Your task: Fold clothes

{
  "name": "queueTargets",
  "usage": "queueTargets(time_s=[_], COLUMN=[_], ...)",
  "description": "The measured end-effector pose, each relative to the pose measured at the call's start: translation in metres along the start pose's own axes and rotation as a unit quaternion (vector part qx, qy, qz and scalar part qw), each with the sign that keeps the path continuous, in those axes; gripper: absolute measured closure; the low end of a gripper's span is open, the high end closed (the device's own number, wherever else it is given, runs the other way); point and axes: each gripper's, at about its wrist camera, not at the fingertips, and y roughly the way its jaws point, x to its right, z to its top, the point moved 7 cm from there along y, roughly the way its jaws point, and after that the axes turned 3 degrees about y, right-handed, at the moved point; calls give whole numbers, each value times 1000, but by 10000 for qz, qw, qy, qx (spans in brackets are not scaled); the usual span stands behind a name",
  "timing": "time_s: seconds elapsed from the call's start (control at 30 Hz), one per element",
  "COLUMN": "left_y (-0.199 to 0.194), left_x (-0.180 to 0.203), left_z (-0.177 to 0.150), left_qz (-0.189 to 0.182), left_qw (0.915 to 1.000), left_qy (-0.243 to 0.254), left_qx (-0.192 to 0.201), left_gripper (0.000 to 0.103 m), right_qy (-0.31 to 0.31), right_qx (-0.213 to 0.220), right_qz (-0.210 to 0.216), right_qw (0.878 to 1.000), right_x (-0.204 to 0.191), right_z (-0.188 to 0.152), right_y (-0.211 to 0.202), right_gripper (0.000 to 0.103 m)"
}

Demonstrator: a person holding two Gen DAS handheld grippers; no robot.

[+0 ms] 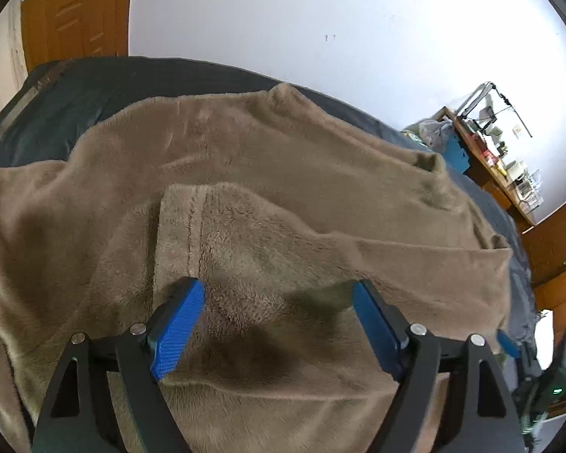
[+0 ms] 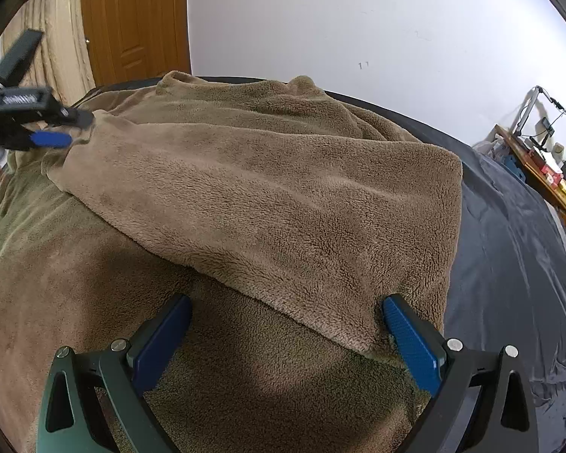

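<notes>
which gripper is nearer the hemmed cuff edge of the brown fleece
Left. The left gripper hangs open right over the hemmed cuff edge of the brown fleece. The right gripper, also open, sits at a folded corner further along.

Plain taupe-brown fleece garment [image 2: 268, 204], no print; dark slate-grey bedsheet [image 2: 509, 264] beneath; bright blue ribbed pads [image 1: 181, 324] on black gripper fingers; orange-brown wooden door [image 2: 132, 22]; plain white wall [image 2: 358, 19].
</notes>
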Motion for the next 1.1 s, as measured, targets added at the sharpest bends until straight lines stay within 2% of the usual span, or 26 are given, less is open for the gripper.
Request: queueTargets(time_s=[0.23,0.3,0.37,0.53,0.63,0.7,0.77,0.83,0.9,0.93,0.97,1.03,1.1], left_y=[-1,-2,-3,-6,-8,-9,-11,-10,-8,-7,-6,-4,-3], left_x=[10,12,10,5,2,2,1,1,3,4,6,10,13], left_z=[-12,-14,-12,-6,-4,-3,-3,-2,-2,-1,-1,-2,-2], left_qz=[91,89,-54,-369,-543,-644,-722,-611,-346,-190,-50,163,224], left_qw=[9964,9949,9958,9966,9963,9957,9951,9956,9961,9961,9958,9944,9936], left_qy=[743,885,761,464,322,269,243,339,460,518,585,749,816], left_qx=[405,479,500,578,591,606,624,630,665,689,708,729,753], left_gripper=[15,13,12,12,12,12,12,12,12,12,12,12,12], right_qy=[-7,-137,-178,64,92,6,192,657,1249,1415,1534,1744,1582], right_qx=[-38,-204,-367,92,-175,-450,-629,-610,-442,-418,-428,-443,-439], right_qz=[77,128,45,-130,-188,-274,-323,-358,-426,-682,-764,-669,-795], right_qw=[10000,9996,9992,9999,9996,9986,9973,9953,9903,9867,9843,9814,9832], right_x=[0,0,3,18,23,25,35,59,91,105,115,125,121], right_z=[0,1,9,61,79,81,80,80,80,80,78,76,77], right_y=[1,0,-6,-28,-4,22,44,55,61,63,64,64,58], right_gripper=[0,1,1,1,1,1,1,1,1,1,1,1,1])
